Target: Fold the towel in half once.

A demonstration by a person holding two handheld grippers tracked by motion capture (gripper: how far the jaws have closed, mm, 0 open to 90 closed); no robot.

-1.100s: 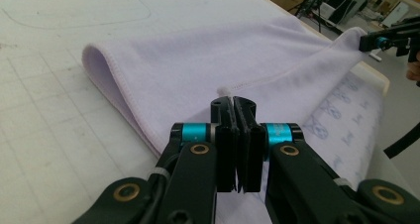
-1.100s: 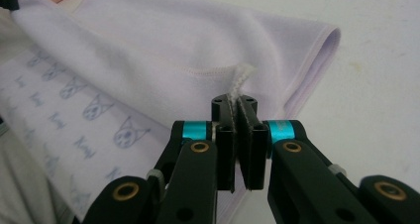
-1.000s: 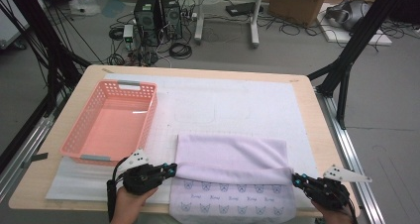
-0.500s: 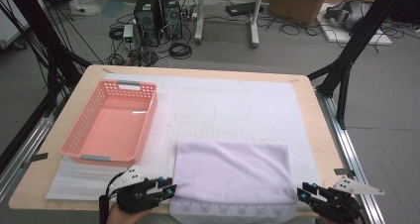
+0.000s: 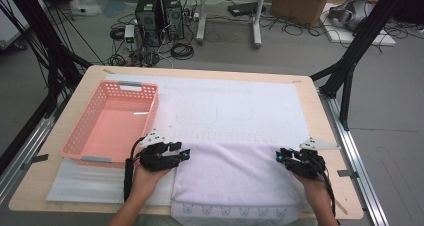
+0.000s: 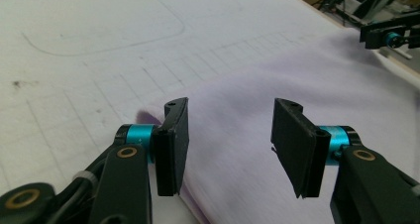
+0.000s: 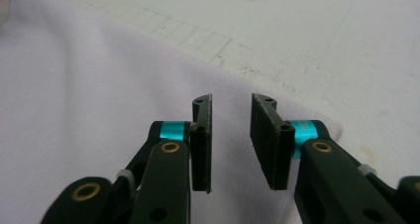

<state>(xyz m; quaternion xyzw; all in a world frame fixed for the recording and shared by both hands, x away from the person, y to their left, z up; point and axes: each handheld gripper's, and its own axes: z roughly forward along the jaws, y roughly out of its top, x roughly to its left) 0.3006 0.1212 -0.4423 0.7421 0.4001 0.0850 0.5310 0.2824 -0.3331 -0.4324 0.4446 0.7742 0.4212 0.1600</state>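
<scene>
High view: a person folding a lilac towel at the near edge of the counter.

Nearest, the towel (image 5: 235, 181) lies folded on the white mat (image 5: 240, 106), its bear-print hem hanging toward the person. The left tool (image 5: 176, 155) stands wide over the far left corner; the right tool (image 5: 283, 156) is narrower, gripping nothing, at the far right corner. Both should probably pinch their corners evenly before lifting, so the fold stays square. Beyond, left, sits the pink basket (image 5: 100, 146).

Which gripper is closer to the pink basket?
Left. The left gripper sits just beside the pink basket, at its near right corner. The right gripper is across the purple towel.
</scene>
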